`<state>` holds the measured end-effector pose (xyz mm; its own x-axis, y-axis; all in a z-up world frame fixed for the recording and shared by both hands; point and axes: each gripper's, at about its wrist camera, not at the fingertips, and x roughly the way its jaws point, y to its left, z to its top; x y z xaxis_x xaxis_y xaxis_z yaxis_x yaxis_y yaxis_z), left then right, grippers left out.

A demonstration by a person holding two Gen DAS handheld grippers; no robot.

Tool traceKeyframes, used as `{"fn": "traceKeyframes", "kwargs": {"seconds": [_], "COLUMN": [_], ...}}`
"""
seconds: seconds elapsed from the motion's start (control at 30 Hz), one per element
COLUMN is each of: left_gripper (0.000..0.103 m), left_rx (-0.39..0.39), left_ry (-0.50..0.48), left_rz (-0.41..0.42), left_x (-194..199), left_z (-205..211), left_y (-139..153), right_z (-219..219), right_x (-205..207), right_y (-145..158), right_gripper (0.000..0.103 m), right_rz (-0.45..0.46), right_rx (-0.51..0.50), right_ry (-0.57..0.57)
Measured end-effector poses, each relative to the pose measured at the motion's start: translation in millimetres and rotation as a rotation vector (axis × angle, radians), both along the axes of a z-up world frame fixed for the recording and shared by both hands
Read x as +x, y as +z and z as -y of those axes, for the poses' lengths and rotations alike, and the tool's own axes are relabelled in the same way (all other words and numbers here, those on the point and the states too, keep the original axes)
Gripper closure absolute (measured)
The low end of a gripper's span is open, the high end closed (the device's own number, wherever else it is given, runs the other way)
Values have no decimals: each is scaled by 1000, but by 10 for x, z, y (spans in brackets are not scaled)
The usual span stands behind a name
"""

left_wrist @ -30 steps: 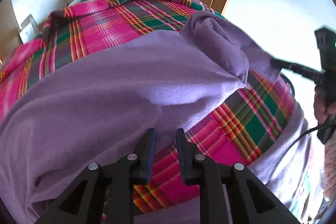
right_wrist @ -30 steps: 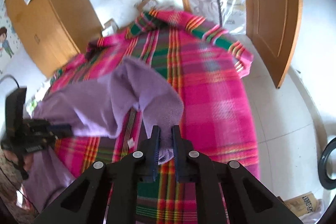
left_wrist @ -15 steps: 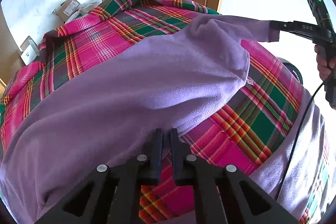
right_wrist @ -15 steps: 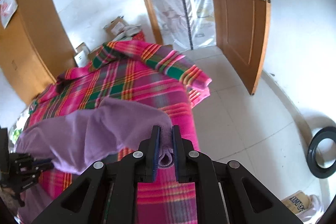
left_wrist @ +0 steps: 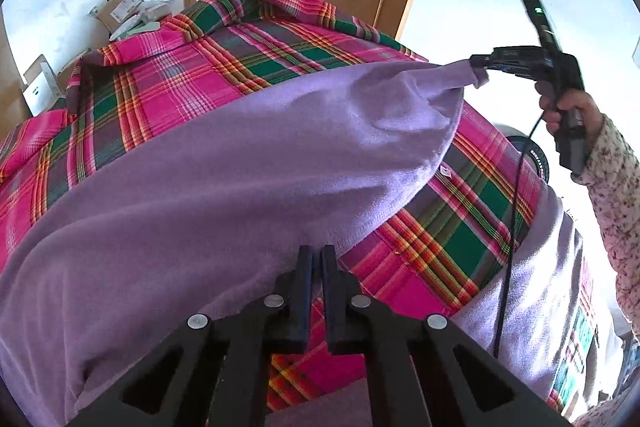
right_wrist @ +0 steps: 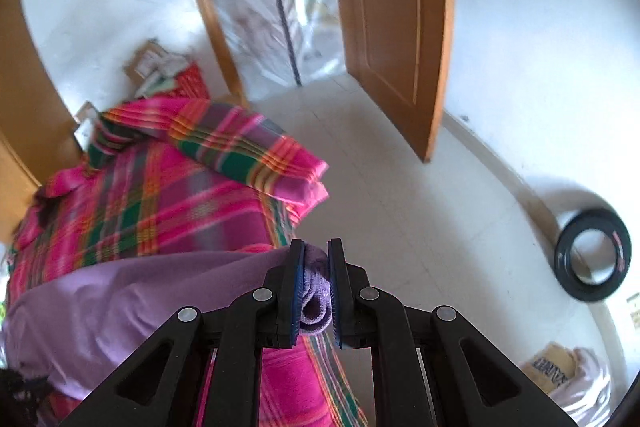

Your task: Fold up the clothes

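Note:
A lilac fleece garment (left_wrist: 208,195) is stretched above a bed covered in a pink and green plaid sheet (left_wrist: 168,79). My left gripper (left_wrist: 317,259) is shut on the garment's near hem at the bottom of the left wrist view. My right gripper (right_wrist: 316,259) is shut on a bunched corner of the lilac garment (right_wrist: 120,291), which trails off to the left. In the left wrist view the right gripper (left_wrist: 478,65) shows at upper right, held by a hand (left_wrist: 568,107) in a floral sleeve, pulling that corner out taut.
The bed's plaid sheet (right_wrist: 160,195) ends at a folded corner; white tiled floor (right_wrist: 420,207) lies beyond. A brown door (right_wrist: 392,27) stands open, a black ring (right_wrist: 592,259) lies on the floor, cardboard boxes (left_wrist: 120,7) sit by the far wall, and a cable (left_wrist: 516,211) hangs from the right gripper.
The left gripper closed on the hem. The right gripper lifted its corner up and outward past the bed's edge, pulling the garment from slack and bunched to taut.

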<state>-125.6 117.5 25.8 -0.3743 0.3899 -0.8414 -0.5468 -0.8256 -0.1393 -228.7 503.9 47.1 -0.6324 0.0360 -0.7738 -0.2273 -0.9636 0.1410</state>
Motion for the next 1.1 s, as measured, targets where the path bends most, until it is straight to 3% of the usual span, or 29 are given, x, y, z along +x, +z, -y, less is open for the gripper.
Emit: {"fn": "traceKeyframes", "kwargs": {"seconds": [0.2,0.4,0.53,0.7,0.87,1.1], "left_gripper": [99,98,98,98,98,98], "left_rx": [-6,16,16,14,22,30], "left_ry": [4,15,17,18,29,31], "left_rz": [15,27,34,42,58,71], "left_x": [10,8,-4,-8,-32,-44], "left_z": [-3,24,24,23,29,45], "left_y": [-36,-30,-46,-73,-118,-158], "right_z": [-238,-416,-341,-364,-142,14], "right_x": [20,372,471,440,-13,-291], "right_y": [-149,-157,-298,-159,-141,-437], "right_gripper": [73,71,70,69,69,69], "right_rz": [-11,-88,-22,-121,-49,58], "right_rx": [-121,-267,-335,-360,-303,-301], "right_ry": [-101,-152,-78,-108,20,85]}}
